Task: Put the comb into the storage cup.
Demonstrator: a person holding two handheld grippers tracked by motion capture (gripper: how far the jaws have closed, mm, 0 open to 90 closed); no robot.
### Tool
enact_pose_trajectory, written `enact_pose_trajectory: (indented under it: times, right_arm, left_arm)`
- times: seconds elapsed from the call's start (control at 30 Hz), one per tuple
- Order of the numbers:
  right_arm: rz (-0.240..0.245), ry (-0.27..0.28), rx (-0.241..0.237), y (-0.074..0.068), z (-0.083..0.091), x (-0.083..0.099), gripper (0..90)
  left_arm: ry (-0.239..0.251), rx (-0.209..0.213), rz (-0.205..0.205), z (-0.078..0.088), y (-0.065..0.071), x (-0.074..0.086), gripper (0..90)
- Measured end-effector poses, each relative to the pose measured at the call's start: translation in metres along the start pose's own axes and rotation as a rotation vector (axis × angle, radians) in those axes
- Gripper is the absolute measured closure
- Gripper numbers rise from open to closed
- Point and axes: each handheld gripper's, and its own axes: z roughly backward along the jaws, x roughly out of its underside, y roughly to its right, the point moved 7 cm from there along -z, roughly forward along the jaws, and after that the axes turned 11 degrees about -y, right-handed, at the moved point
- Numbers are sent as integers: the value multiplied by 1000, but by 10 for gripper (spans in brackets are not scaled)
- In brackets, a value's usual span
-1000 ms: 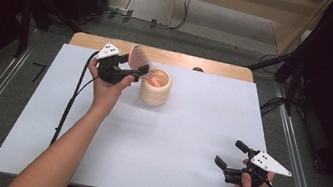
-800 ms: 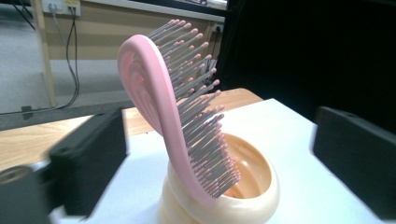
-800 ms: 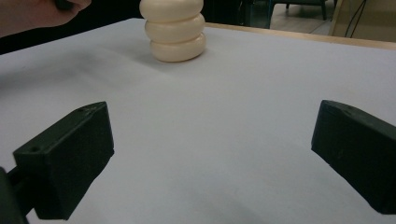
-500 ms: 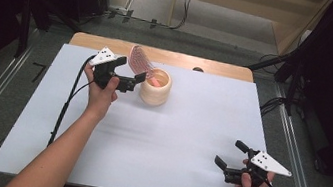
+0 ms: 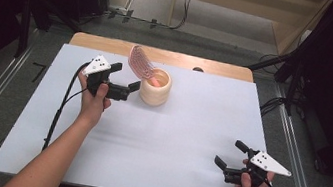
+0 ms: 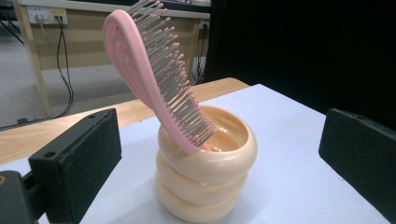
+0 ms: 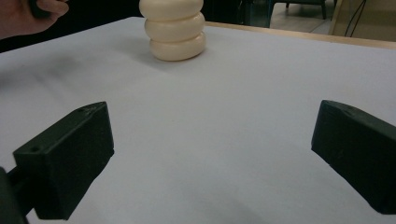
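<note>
Two sets of tongs on the table, and both stand wide open with nothing between them. The left gripper, whose jaws have just been opening, sits just left of the cream ribbed holder at the far middle of the white table cover, and the pink hairbrush is standing in that holder, handle down, head leaning up and over the far-left rim. That lean is the worry: the brush looks top-heavy, resting only on the rim, so a knock from a jaw next to it could tip it out, or rock the whole light holder over. In the left gripper view the jaws flank the holder, close enough that any sideways drift would clip it. The right gripper waits near the right corner, well apart, no threat there unless it swings across.
</note>
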Motion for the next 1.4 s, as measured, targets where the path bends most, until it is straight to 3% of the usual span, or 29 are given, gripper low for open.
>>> enact_pose_trajectory:
  times: [0.67, 0.87, 1.2, 1.4]
  right_arm:
    - [0, -3, 1, 0, 0, 0, 0]
    - [1, -2, 0, 0, 0, 0, 0]
    - [1, -3, 2, 0, 0, 0, 0]
    - [1, -4, 3, 0, 0, 0, 0]
  left_arm:
    - [13, 3, -35, 24, 9, 14, 0]
    - [6, -10, -78, 31, 16, 17, 0]
    - [-8, -26, -112, 43, 25, 30, 0]
    - [-7, -33, -101, 51, 24, 39, 0]
